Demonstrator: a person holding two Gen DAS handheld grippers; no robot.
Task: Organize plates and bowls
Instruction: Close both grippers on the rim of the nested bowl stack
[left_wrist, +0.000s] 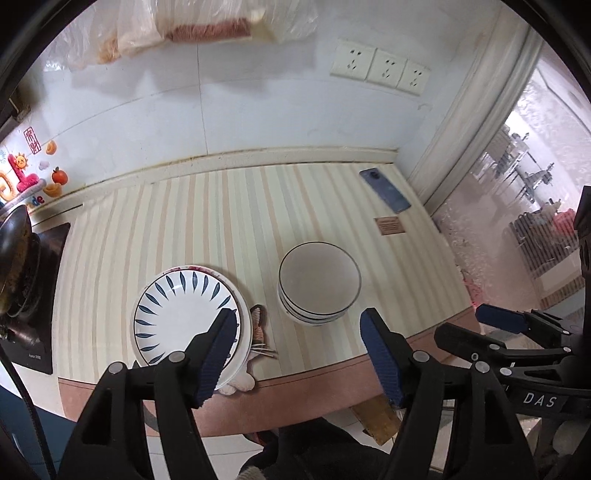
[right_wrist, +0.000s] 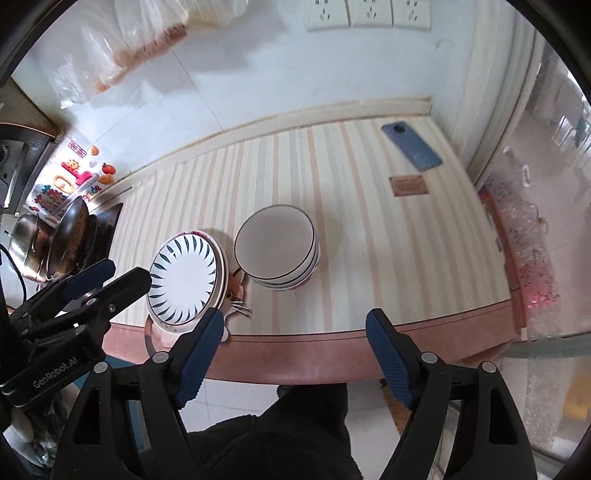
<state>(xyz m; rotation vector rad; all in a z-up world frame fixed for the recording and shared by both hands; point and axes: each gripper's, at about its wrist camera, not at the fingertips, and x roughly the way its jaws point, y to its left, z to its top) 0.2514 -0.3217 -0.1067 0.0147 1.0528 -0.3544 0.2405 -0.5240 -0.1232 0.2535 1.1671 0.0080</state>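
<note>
Striped cream-and-peach table (left_wrist: 229, 221) carries both piles near its front edge — a stack of white plates topped by a blue-leaf plate (left_wrist: 181, 314), just beside it a stack of white dark-rimmed bowls (left_wrist: 319, 284). Left gripper (left_wrist: 295, 354) hovers nearest, jaws apart, empty; right gripper (right_wrist: 295, 354) likewise wide, off the edge.
</note>
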